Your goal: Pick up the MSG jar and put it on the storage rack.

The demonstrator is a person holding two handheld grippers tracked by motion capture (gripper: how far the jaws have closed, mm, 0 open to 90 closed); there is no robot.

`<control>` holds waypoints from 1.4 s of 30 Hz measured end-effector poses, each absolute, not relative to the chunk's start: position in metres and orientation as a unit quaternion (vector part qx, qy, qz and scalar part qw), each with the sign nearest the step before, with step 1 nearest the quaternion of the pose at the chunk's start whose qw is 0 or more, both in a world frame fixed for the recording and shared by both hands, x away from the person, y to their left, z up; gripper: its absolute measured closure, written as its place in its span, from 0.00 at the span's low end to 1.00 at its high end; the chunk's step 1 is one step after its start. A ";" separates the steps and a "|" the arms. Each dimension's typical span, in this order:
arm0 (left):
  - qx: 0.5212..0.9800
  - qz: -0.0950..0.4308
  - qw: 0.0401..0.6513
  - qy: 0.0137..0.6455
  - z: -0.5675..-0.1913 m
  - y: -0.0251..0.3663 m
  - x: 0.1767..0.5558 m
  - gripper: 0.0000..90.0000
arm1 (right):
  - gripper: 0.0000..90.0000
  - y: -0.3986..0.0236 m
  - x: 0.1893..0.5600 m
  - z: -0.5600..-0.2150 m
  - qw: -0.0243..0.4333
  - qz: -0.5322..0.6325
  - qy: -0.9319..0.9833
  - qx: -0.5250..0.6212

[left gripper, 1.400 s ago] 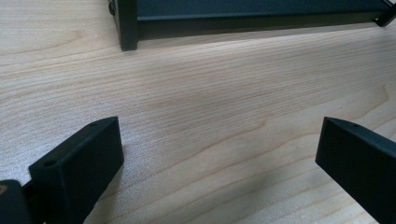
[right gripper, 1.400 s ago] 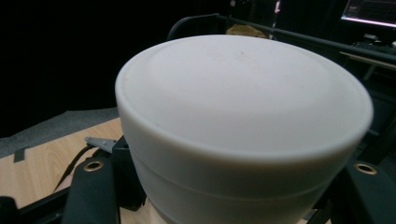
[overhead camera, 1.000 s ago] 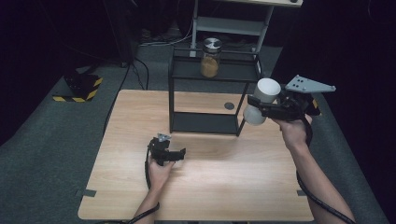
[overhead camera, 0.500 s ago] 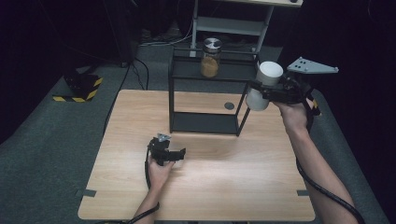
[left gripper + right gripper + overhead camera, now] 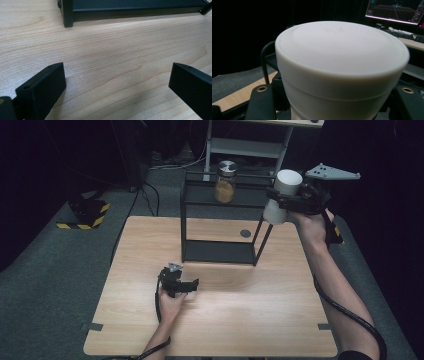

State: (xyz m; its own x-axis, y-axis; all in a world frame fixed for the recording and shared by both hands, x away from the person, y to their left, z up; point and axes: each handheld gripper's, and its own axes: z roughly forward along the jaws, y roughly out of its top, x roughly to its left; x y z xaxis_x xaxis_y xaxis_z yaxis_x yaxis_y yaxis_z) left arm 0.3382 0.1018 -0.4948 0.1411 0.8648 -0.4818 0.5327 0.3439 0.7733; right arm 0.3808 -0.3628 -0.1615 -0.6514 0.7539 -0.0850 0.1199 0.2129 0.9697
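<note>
My right gripper (image 5: 281,200) is shut on a white jar (image 5: 281,195) with a wide white lid, held in the air beside the right end of the black shelf rack (image 5: 222,251), near its top shelf. In the right gripper view the white jar (image 5: 342,70) sits between the two black jaws, its lid close to the camera. A glass jar (image 5: 225,182) with a metal lid and amber contents stands on the rack's top shelf. My left gripper (image 5: 192,285) rests low on the wooden table (image 5: 210,320), jaws wide apart with nothing between them (image 5: 117,82).
A dark round mark (image 5: 245,233) lies on the table behind the rack. A metal stand (image 5: 250,145) is beyond the table. A yellow-black striped block (image 5: 87,215) lies on the floor at left. A lit monitor (image 5: 395,11) glows in the right gripper view.
My right gripper has lifted the white jar upward and a little farther back, from mid-rack height to the level of the top shelf. The left gripper has stayed where it was.
</note>
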 end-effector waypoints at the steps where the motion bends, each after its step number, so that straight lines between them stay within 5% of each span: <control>1: 0.550 0.161 0.517 0.635 -0.495 0.102 0.338 0.01 | 0.38 -0.360 0.384 -0.159 0.291 0.551 0.720 0.305; 42: 0.549 0.153 0.521 0.636 -0.495 0.105 0.339 0.01 | 0.38 -0.299 0.460 -0.165 0.299 0.526 0.709 0.363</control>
